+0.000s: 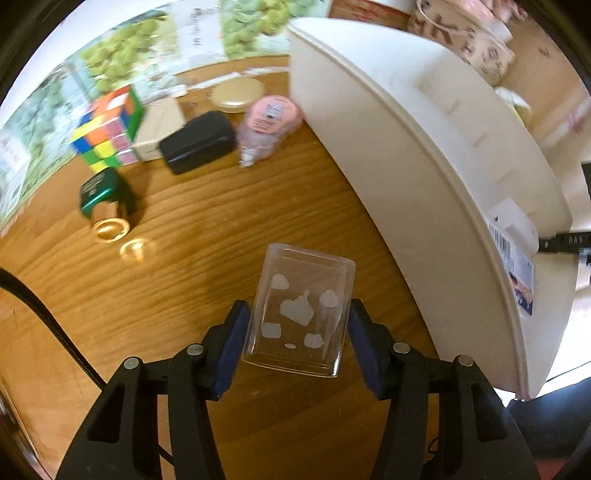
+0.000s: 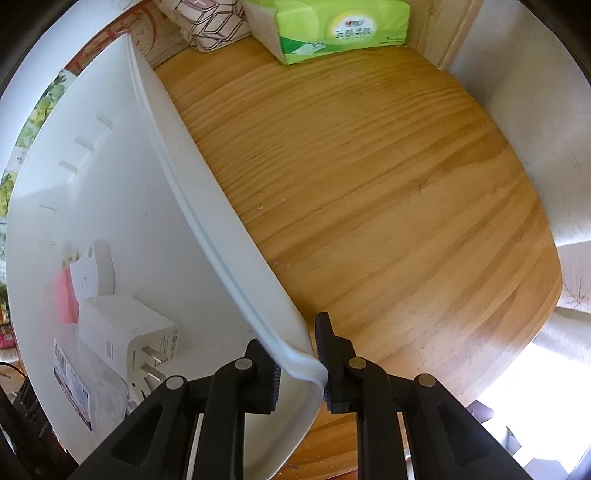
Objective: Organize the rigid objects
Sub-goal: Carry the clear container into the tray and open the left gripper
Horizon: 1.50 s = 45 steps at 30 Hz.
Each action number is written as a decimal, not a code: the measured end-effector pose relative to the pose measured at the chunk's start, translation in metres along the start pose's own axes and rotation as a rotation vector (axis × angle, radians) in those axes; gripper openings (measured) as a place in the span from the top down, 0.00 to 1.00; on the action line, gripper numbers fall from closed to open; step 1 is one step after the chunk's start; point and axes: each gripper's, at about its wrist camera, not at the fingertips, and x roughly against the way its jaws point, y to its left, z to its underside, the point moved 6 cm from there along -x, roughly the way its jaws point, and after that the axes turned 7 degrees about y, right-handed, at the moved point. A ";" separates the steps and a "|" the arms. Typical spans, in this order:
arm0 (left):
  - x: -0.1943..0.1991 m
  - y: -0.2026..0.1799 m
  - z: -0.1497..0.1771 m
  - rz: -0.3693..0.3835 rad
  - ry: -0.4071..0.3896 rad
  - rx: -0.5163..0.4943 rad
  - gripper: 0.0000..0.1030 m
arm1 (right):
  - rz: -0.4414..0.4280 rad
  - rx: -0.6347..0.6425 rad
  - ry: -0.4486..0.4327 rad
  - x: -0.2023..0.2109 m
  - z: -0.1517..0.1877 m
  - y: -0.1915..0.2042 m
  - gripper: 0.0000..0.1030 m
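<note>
left gripper: fingers clamped on a clear glass block; blue pads press both long sides, block held just above the table, near the bin's outer wall.
right gripper: fingers pinch the rim of the white plastic bin at its near corner, one finger inside, one outside; appears to steady it.
done so far: bin already holds a white plug adapter, a white rounded item w/ pink part behind it, and a clear labelled packet.
left to do: glass block not yet in bin. still on table: rubik's cube, beige box behind it, black case, pink-capped clear container, tan round lid, green bottle w/ gold rim. est. under half done.
materials: block = smooth, transparent, rectangular, frosted white shapes inside; slippery, hard edges, likely heavy for size. bin = matte, thin-walled, rounded corners, rolled lip, ribs inside. table = varnished pine, visible grain. cube = glossy coloured tiles. case = matte black, soft-cornered.
not task items: green tissue pack at far end, right view.
blur: left view smeared; small labels unreadable.
</note>
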 end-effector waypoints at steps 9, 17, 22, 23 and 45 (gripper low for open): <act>0.034 0.012 0.015 0.004 -0.130 0.170 0.44 | 0.006 0.092 0.019 0.000 -0.003 0.012 0.78; 0.068 0.012 0.010 0.045 -0.303 0.287 0.44 | 0.016 0.202 0.039 0.006 -0.010 0.028 0.78; 0.088 0.004 0.014 0.034 -0.397 0.335 0.44 | 0.011 0.264 0.044 0.010 -0.011 0.033 0.78; 0.090 0.002 0.015 0.033 -0.410 0.341 0.44 | 0.011 0.276 0.046 0.011 -0.012 0.033 0.78; 0.125 -0.075 -0.005 -0.038 -0.593 0.266 0.44 | 0.050 0.599 0.069 0.009 -0.012 0.066 0.79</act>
